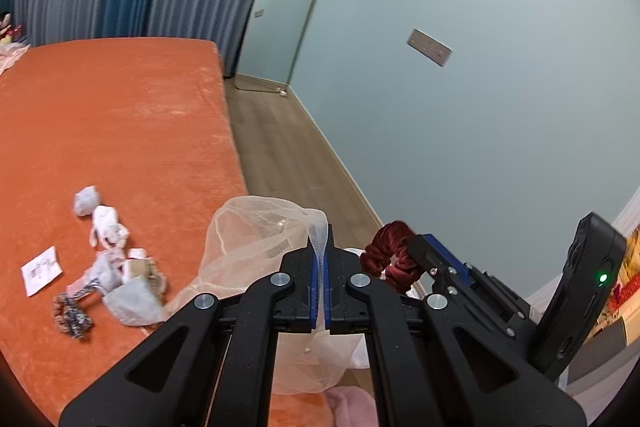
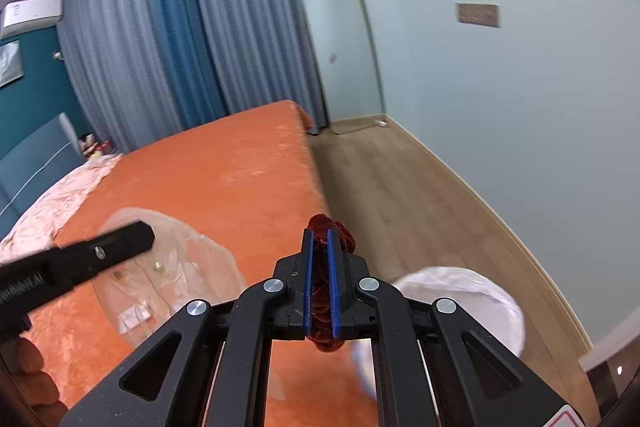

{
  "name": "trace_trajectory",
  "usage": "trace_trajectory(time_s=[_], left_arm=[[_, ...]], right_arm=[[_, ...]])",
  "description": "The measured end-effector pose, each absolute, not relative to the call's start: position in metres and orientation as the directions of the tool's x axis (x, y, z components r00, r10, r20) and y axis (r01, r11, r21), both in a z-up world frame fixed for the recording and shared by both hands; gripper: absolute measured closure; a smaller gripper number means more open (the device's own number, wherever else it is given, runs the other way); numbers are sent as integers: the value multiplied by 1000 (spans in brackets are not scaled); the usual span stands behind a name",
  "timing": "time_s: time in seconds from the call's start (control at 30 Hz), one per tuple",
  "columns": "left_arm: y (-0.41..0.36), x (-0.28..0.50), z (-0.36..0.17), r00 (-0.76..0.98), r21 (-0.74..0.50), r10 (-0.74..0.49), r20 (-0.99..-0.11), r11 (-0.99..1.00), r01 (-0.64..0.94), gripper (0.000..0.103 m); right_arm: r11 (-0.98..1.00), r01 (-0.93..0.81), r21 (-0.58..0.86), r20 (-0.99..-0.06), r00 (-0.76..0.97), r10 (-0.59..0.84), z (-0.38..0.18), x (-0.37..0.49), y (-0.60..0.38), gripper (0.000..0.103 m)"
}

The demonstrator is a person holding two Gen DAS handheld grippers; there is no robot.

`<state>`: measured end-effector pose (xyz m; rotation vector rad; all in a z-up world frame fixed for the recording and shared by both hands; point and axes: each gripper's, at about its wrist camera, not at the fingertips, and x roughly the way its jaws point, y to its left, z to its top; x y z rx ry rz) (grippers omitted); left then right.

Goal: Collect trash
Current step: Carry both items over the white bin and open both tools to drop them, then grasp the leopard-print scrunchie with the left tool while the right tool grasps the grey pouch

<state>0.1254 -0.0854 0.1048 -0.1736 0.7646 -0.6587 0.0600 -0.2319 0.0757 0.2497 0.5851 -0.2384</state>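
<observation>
left gripper (image 1: 319,259) pinches a mesh bag (image 1: 256,239); right gripper (image 2: 321,267) clamps a red scrunchie (image 2: 332,231).

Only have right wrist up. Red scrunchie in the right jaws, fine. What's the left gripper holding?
Observer: The left gripper is shut on the rim of a sheer mesh bag, which hangs open beside the scrunchie.
Operator: Any trash left on the bed?
Observer: Yes. The left wrist view shows a pile of crumpled tissues on the orange bed, left of the bag.
Operator: Only tissues?
Observer: No. A flat printed paper slip lies left of the pile, and a patterned scrunchie at its near edge.
</observation>
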Motion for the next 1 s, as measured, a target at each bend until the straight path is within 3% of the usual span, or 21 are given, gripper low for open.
trace_trajectory(time_s=[0.33, 0.4, 0.47, 0.53, 0.6, 1.0], left_arm=[[-170, 120, 87, 461, -375, -667, -585, 727, 575, 101], [-179, 121, 83, 472, -366, -656, -588, 737, 568, 91], [-185, 123, 80, 470, -373, -655, -591, 739, 561, 61], [-186, 122, 77, 482, -381, -653, -584, 745, 547, 48], [-190, 121, 76, 478, -377, -656, -585, 741, 556, 47], [-171, 119, 70, 498, -352, -617, -609, 774, 527, 43]], right_arm=[[908, 391, 149, -620, 752, -222, 45, 38, -283, 97], [902, 405, 152, -629, 743, -228, 41, 36, -290, 92], [895, 422, 147, -635, 734, -242, 38, 31, -293, 91], [891, 429, 150, -641, 729, -243, 37, 31, -299, 88], [885, 441, 151, -643, 723, -251, 35, 29, -301, 69], [892, 437, 118, -626, 730, -275, 41, 14, -298, 46]])
